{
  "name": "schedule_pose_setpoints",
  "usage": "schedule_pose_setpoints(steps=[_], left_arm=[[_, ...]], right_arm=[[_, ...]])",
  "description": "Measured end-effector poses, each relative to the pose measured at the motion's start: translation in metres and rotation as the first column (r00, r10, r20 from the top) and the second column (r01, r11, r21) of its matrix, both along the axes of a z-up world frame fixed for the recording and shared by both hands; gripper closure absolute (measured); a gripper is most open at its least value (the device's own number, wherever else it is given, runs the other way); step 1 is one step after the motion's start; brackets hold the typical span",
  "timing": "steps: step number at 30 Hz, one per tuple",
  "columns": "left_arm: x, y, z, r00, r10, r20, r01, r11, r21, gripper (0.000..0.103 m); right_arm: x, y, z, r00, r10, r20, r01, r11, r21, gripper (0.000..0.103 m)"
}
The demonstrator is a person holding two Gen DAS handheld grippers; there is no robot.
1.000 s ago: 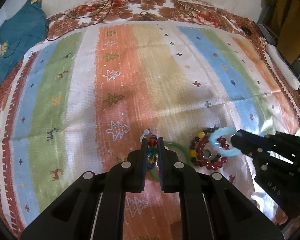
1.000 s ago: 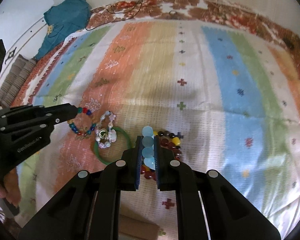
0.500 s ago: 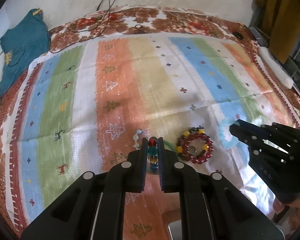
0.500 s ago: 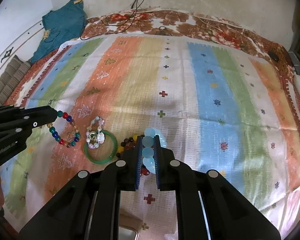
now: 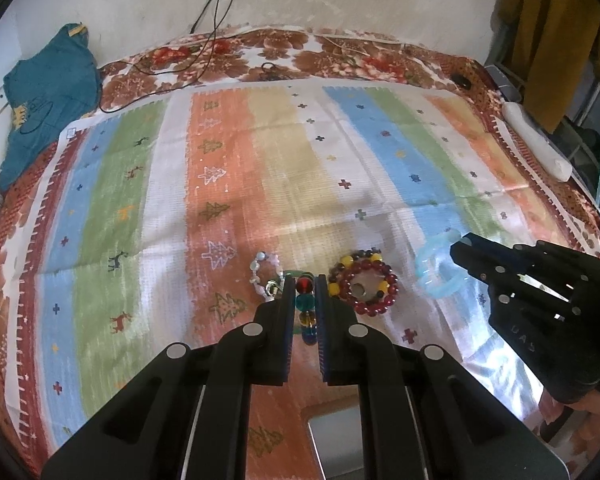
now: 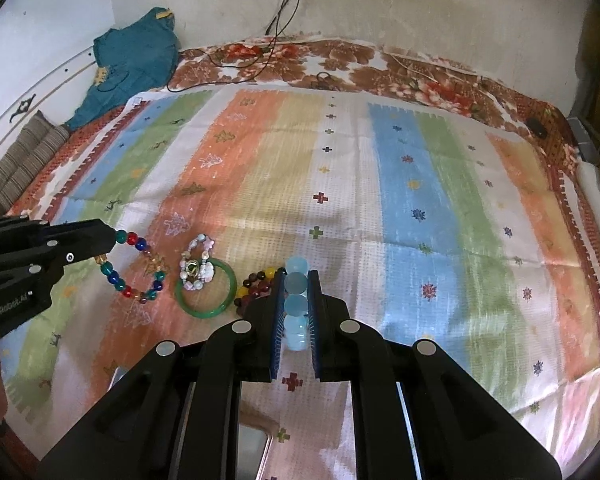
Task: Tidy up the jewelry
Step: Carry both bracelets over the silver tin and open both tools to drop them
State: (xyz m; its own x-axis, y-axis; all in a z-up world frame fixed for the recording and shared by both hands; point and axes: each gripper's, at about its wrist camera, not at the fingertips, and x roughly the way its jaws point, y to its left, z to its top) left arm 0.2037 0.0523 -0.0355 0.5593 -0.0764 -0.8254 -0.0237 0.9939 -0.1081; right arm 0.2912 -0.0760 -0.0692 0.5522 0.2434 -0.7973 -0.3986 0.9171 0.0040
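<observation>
From the left wrist camera, the left gripper [image 5: 305, 292] is clamped shut on a bracelet of coloured beads [image 5: 305, 300], held over the striped cloth [image 5: 260, 168]. Just right of it a dark red bead bracelet [image 5: 366, 288] lies on the cloth, and further right the right gripper [image 5: 460, 250] pinches a pale blue bracelet [image 5: 436, 280]. From the right wrist camera, that gripper [image 6: 296, 292] is closed tight on the pale blue beads [image 6: 296, 284]. To its left a green bangle [image 6: 206, 290] lies flat with a pale pink bracelet [image 6: 198, 262] partly inside it, and the coloured beads [image 6: 134, 268] hang from the left gripper [image 6: 112, 236].
</observation>
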Motion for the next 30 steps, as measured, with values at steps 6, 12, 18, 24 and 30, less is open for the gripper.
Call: schedule_pose_setpoints(steps=[6,12,18,24,30], left_arm=[[-0.016,-0.009,0.013,0.999,-0.026,0.032,0.026,1.000,-0.017,0.094],[-0.035,-0.020,0.021,0.997,-0.051,0.056,0.052,0.998,-0.024,0.094],[-0.051,-0.025,0.025,0.996,-0.057,0.069,0.057,0.998,0.000,0.094],[-0.065,-0.029,0.033,0.993,-0.065,0.095,0.068,0.997,-0.029,0.094],[-0.079,-0.037,0.037,0.988,-0.099,0.115,0.102,0.995,-0.016,0.094]], right_arm=[[-0.013,-0.001,0.008,1.000,0.012,0.011,-0.013,1.000,0.018,0.091],[-0.029,-0.006,0.019,0.999,0.018,0.026,-0.020,0.998,0.053,0.091],[-0.049,-0.008,0.031,0.997,0.036,0.063,-0.040,0.997,0.066,0.091],[-0.062,-0.012,0.031,0.997,0.043,0.068,-0.047,0.997,0.061,0.091],[-0.075,-0.017,0.032,0.997,0.053,0.058,-0.058,0.995,0.081,0.091]])
